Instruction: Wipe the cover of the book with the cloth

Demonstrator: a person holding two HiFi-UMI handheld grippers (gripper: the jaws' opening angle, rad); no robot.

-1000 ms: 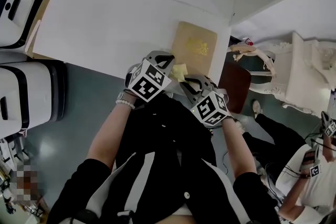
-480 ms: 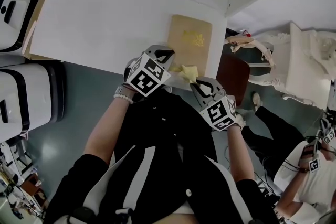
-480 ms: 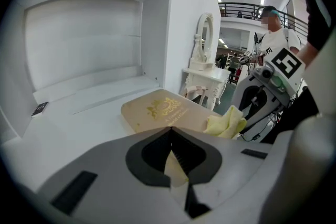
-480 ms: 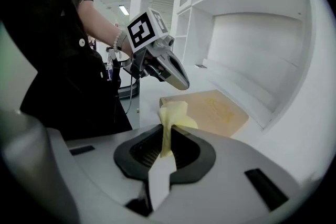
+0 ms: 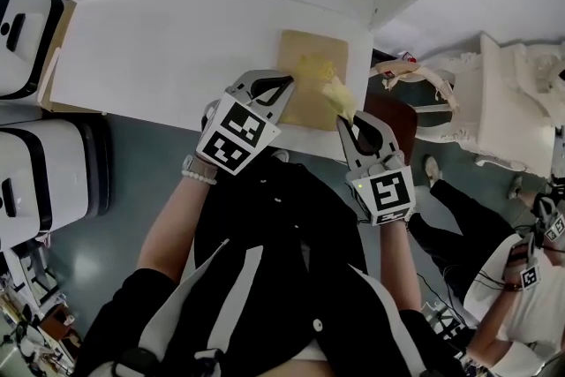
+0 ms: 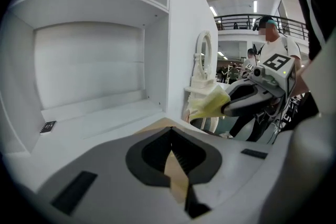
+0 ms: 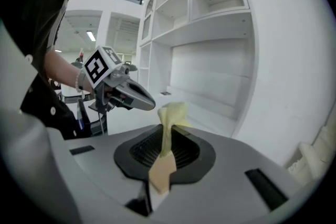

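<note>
A tan book (image 5: 309, 57) lies flat near the front right corner of the white table (image 5: 177, 40). My left gripper (image 5: 275, 87) is at the book's near left corner, its jaws shut with the tan edge of the book (image 6: 157, 123) between them. My right gripper (image 5: 351, 117) is by the book's near right edge, shut on a yellow cloth (image 5: 338, 93). The cloth (image 7: 170, 113) stands up out of the right jaws, lifted above the table. In the left gripper view the cloth (image 6: 210, 105) hangs off the right gripper's tips, clear of the book.
White open shelves (image 6: 89, 60) rise behind the table. A dark red seat (image 5: 395, 132) and an ornate white chair (image 5: 494, 110) stand to the right of the table. White machines (image 5: 35, 163) sit at the left. Another person (image 5: 521, 296) is at lower right.
My right gripper has swung right and forward with the cloth, from the book's near edge to its right side. The left gripper has stayed at the book's near left corner.
</note>
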